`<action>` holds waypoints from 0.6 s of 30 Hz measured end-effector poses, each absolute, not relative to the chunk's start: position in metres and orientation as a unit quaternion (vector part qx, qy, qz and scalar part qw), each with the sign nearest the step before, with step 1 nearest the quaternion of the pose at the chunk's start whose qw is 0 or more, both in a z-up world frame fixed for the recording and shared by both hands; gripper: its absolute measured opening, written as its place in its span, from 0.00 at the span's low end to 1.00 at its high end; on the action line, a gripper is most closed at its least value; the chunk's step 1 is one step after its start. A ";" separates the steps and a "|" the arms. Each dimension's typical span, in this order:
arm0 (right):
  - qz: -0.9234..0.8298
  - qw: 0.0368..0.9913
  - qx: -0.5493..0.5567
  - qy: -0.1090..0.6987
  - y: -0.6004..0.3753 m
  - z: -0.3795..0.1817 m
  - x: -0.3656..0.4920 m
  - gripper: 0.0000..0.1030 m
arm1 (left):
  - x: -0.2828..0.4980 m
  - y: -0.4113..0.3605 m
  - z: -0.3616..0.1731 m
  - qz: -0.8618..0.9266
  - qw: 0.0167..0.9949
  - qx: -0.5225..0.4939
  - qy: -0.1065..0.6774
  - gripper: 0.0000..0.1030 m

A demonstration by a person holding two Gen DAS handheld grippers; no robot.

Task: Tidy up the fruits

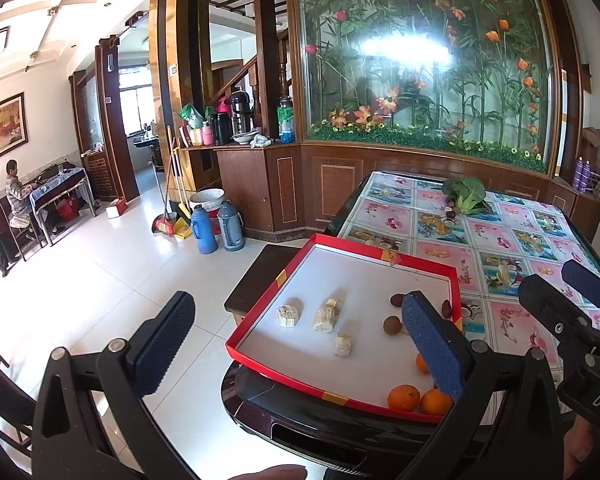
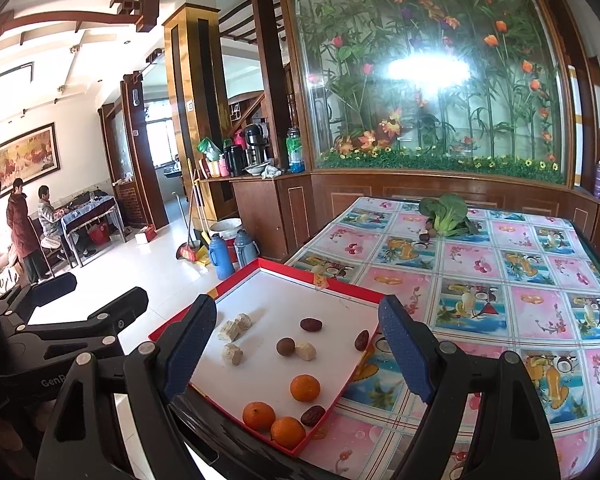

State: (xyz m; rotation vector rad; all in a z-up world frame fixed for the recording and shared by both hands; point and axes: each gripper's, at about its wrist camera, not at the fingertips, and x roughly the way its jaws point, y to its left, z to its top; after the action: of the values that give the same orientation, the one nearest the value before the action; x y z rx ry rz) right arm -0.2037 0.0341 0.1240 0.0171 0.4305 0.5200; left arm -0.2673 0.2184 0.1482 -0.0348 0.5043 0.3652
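A red tray (image 1: 284, 378) (image 2: 356, 291) with a white floor sits on the near left corner of the flowered table (image 1: 500, 240) (image 2: 500, 280). It holds three oranges (image 1: 403, 398) (image 2: 305, 388), dark red dates (image 1: 396, 300) (image 2: 311, 325), a brown longan (image 1: 392, 325) (image 2: 285, 347) and pale cut chunks (image 1: 328, 314) (image 2: 236, 326). My left gripper (image 1: 300, 344) (image 2: 96, 296) hangs open and empty over the tray's near left side. My right gripper (image 2: 298, 354) (image 1: 546, 276) is open and empty above the tray's near right part.
A leafy green vegetable (image 1: 464, 194) (image 2: 448, 212) and small dark fruits (image 1: 451, 213) (image 2: 426, 236) lie at the table's far side. A dark stool (image 1: 260, 276) stands left of the table. Thermos flasks (image 1: 204, 230) are on the floor. Two persons (image 2: 28, 224) are far left.
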 end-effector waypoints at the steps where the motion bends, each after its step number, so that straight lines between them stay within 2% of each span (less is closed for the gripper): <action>1: 0.255 0.944 0.008 0.210 0.035 0.124 -0.203 0.81 | -0.267 0.219 0.148 0.180 0.952 -0.017 0.248 1.00; 18: 0.254 0.943 0.010 0.215 0.042 0.124 -0.196 0.81 | -0.266 0.224 0.148 0.182 0.953 -0.015 0.241 1.00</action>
State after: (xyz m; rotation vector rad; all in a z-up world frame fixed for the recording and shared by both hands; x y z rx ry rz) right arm -0.1962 0.0424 0.1239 0.0195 0.4374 0.5180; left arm -0.2660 0.2237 0.1482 -0.0306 0.4888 0.3701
